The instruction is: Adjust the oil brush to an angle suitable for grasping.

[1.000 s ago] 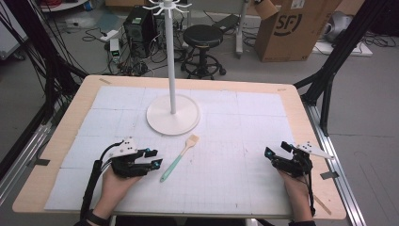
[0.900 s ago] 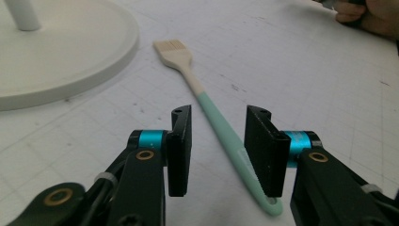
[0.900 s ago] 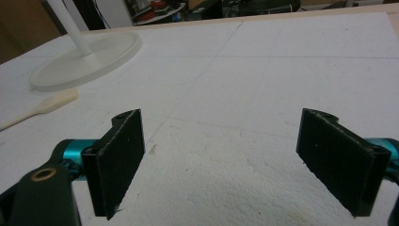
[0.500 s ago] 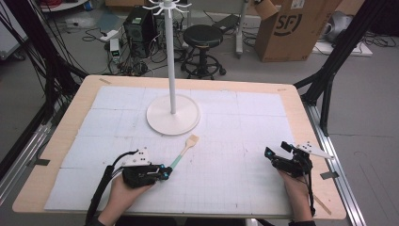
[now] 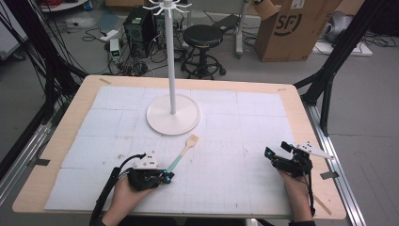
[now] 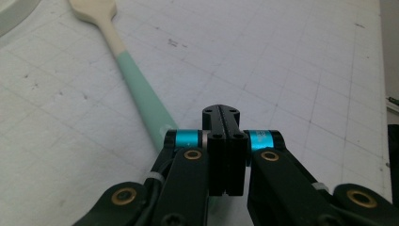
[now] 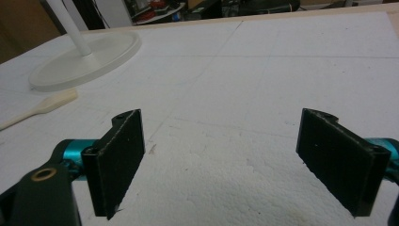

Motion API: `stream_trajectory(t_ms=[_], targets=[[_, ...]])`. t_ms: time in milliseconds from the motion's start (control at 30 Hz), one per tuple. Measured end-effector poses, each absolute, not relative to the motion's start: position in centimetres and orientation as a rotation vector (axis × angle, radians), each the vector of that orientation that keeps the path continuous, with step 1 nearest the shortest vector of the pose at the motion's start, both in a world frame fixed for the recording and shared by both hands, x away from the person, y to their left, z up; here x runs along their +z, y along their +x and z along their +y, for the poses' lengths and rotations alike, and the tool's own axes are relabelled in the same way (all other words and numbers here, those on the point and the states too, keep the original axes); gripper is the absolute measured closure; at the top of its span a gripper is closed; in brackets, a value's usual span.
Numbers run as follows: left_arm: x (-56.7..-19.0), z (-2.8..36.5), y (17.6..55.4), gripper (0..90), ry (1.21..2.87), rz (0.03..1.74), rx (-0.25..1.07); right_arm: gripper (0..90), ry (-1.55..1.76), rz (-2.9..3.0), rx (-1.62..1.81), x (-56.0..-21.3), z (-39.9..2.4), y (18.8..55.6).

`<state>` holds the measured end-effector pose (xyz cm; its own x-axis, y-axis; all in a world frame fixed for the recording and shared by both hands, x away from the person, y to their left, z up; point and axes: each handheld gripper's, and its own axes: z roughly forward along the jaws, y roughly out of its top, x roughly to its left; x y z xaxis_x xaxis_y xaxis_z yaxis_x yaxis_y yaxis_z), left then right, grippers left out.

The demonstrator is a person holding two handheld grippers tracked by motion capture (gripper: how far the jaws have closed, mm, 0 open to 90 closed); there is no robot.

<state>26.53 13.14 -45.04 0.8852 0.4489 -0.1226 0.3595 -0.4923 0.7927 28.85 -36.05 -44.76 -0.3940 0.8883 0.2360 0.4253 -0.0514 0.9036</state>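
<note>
The left gripper (image 5: 165,177), low over the white gridded mat (image 5: 235,136), has just been closing, and its jaws now meet with nothing visible between them. The silicone spatula (image 5: 182,153) lies flat on the mat. Its mint-green handle end runs just beside and under the jaws' left side in the left gripper view, while its cream blade points toward the base of the white rack stand (image 5: 173,115). The likely trouble is that shut jaws lifted from here would come up empty, or would nudge the handle and spin the spatula across the mat. They probably need to reopen and straddle the handle. Far right, the right gripper (image 5: 275,155) rests with its jaws spread wide and empty, well apart from the spatula.
</note>
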Motion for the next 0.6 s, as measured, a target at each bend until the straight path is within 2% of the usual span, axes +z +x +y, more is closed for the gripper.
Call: stream_trajectory(t_ms=[300,600], targets=[[-44.9,13.9,26.8,89.7,2.146,0.623,0.169,14.9,1.389,1.799,1.439,-44.8,-36.1,28.8],[-44.8,16.1,28.2,89.7,2.129,0.731,0.278,14.9,1.389,1.799,1.439,-44.8,-36.1,28.9]])
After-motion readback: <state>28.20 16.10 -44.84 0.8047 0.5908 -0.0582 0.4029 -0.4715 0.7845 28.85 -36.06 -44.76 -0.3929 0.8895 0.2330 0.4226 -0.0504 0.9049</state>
